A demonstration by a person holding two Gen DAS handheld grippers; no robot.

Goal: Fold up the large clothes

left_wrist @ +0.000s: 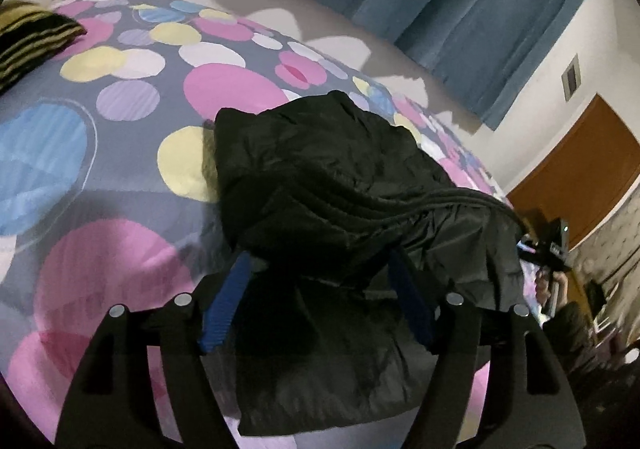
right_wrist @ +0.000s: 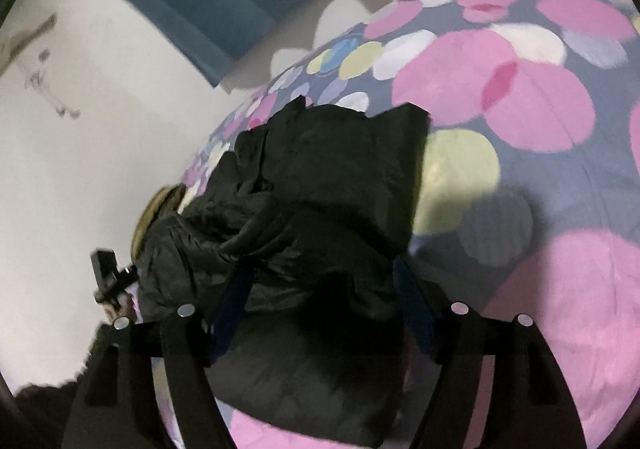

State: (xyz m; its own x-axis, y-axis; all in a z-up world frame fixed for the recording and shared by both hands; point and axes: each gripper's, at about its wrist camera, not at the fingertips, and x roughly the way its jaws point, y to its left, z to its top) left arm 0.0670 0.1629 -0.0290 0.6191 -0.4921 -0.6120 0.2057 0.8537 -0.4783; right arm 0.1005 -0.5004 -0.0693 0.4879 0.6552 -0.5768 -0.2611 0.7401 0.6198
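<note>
Black quilted fabric fills the middle of both your views: the jacket (left_wrist: 340, 185) is bundled into a rough folded heap on the bedspread (left_wrist: 132, 153), whose grey-blue ground is covered in pink, yellow, blue and white circles.

Starting at your left, a striped yellow-and-black cushion (left_wrist: 28, 37) sits at the far left corner of the bed. Your left gripper (left_wrist: 316, 261) points down at the near edge of the jacket. Its blue fingers (left_wrist: 224, 309) stand spread apart, one on each side of the cloth, and the near fold lies slack between them. The pads do not press on it, so that hand has let go. Behind the bed hangs a blue curtain (left_wrist: 460, 9) against a pale wall, and further right a brown door (left_wrist: 580, 169) shows. At the right edge of this view your other hand (left_wrist: 554, 285) appears with its own device, blurred.

Moving to your right gripper (right_wrist: 324, 273), the picture is much the same. Its fingers (right_wrist: 416, 313) are parted wide with the jacket's (right_wrist: 320, 185) folded edge lying loose between and under them, nothing pinched. The crumpled, thicker part of the garment lies toward your left, where the other device (right_wrist: 106, 269) peeks past the cloth. To the right, open bedspread (right_wrist: 540, 109) runs to the frame's edge.
</note>
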